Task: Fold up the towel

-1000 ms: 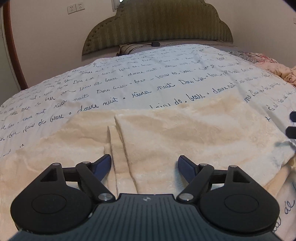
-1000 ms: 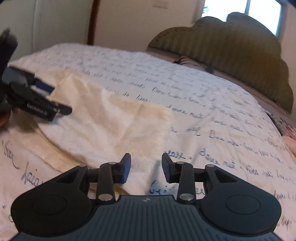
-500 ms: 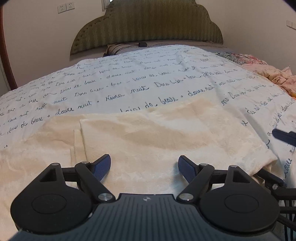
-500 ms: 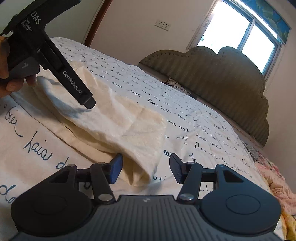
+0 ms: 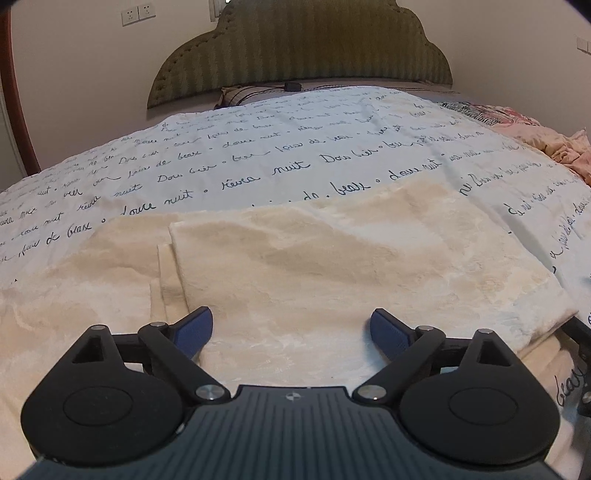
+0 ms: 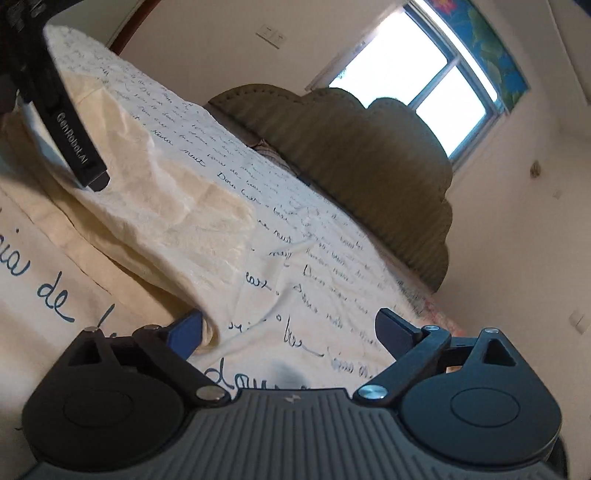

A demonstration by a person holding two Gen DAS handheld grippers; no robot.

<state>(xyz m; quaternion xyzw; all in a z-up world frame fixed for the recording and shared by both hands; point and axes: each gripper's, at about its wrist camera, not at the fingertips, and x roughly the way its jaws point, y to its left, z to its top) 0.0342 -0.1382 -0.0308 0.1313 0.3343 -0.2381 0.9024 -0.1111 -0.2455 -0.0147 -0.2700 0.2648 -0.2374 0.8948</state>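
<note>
A cream towel (image 5: 332,258) lies folded on the script-printed duvet (image 5: 258,147), its top layer covering the right part and a lower layer showing at the left. My left gripper (image 5: 291,328) hovers over the towel's near edge. Its jaws are opening and the pads press on nothing. In the right wrist view the towel (image 6: 177,206) ends in a rounded corner beside the left finger of my right gripper (image 6: 290,332). The right jaws are opening wide over bare duvet (image 6: 332,295), with nothing between them. The left gripper's black body (image 6: 74,140) hangs over the towel at the upper left.
A padded olive headboard (image 5: 303,48) and a striped pillow (image 5: 251,92) stand at the bed's far end. Pink floral bedding (image 5: 546,136) is bunched at the right edge. A bright window (image 6: 424,74) is behind the headboard. Wall sockets (image 5: 138,13) sit at the upper left.
My right gripper's jaws have spread from narrow to wide, and it has sunk close to the duvet and tilted upward. The left jaws have widened a little.
</note>
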